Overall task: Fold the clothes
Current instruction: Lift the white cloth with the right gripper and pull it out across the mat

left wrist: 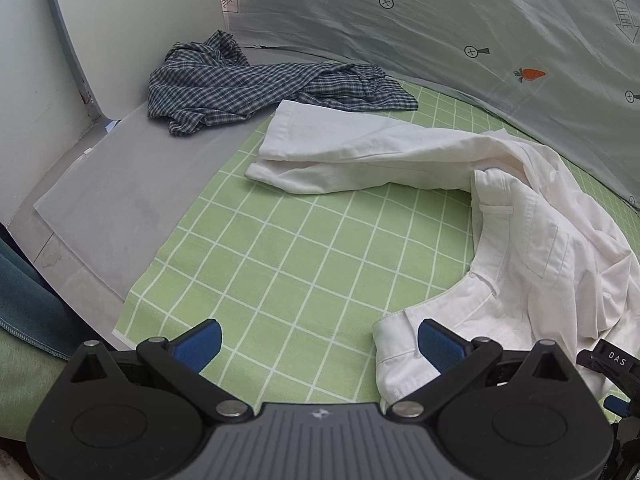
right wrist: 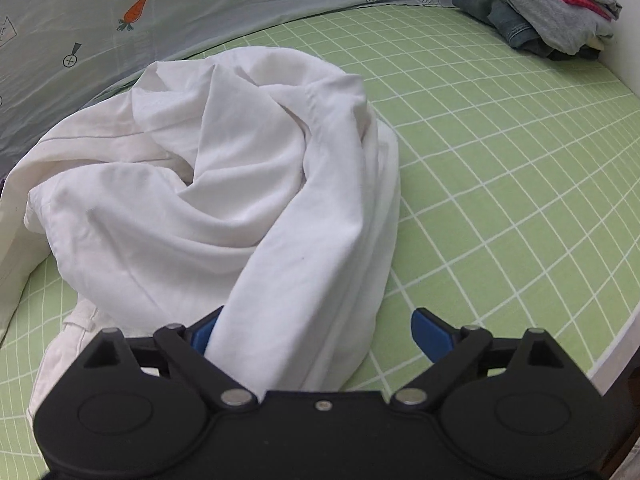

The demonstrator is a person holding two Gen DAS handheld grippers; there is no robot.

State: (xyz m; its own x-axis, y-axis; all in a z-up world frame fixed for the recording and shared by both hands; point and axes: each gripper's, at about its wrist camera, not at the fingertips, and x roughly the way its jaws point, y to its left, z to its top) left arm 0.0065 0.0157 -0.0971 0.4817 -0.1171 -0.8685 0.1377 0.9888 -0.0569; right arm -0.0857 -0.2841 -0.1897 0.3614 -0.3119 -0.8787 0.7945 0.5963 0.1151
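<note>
The white trousers (left wrist: pixel 400 152) lay crumpled and still unfolded on the green checked cloth (left wrist: pixel 300 260), while both the left gripper (left wrist: pixel 320 344) and the right gripper (right wrist: pixel 316 332) stood spread wide, pinching nothing.

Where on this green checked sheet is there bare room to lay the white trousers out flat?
Bare green sheet lies in front of the white trousers, between their curved waistband and the grey mat. More free sheet runs right of the bunched trousers toward the pile of clothes. It is crowded at the back left, where the plaid shirt lies against the trousers' leg ends.
</note>
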